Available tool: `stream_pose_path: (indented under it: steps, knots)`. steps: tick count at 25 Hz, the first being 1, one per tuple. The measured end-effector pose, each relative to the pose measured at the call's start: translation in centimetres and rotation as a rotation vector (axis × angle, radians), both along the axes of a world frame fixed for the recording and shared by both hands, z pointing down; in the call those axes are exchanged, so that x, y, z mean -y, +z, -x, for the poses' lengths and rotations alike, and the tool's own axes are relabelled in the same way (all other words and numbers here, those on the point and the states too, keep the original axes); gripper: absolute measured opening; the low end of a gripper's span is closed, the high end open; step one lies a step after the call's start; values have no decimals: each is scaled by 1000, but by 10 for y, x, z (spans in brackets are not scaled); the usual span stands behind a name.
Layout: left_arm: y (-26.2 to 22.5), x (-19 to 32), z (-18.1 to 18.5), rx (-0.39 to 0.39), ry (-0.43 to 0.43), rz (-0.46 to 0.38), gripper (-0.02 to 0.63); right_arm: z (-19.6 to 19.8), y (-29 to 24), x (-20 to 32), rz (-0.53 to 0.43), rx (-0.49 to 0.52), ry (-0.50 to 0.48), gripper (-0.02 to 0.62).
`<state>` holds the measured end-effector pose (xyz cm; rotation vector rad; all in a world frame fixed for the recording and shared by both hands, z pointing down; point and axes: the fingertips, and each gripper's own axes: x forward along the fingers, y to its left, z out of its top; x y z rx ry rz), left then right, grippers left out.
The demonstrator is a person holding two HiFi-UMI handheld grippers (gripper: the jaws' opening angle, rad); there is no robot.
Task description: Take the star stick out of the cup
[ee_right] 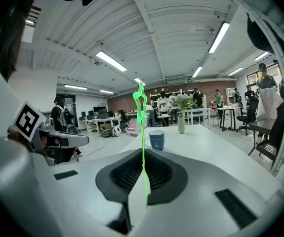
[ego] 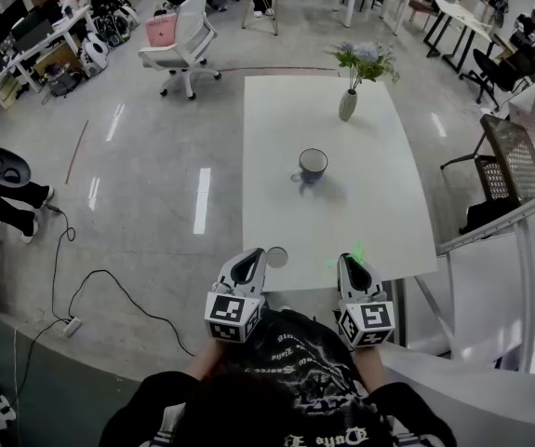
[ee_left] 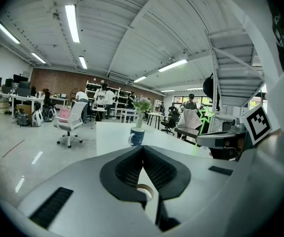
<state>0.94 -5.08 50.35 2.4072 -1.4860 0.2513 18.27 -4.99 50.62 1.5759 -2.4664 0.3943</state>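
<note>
The green star stick (ee_right: 141,127) stands pinched in the closed jaws of the right gripper (ee_right: 142,157) at the near edge of the table (ego: 388,222), clear of the blue mug (ego: 313,165) farther off, so it is probably best lowered gently, with the left gripper (ee_left: 142,149) closed and empty.

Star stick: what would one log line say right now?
stick: out of cup, in right gripper | cup: on table | left gripper: shut, empty

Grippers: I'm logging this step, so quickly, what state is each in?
Left gripper: closed, empty.
Right gripper: closed on the star stick, which is out of the cup.
</note>
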Motion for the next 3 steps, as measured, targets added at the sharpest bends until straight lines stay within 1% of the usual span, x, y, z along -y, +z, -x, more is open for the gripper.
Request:
stream_pose_path:
  steps: [3]
  knots:
    - [-1, -2, 2, -2, -3, 3, 20, 2, 0, -2, -1, 2, 2, 18]
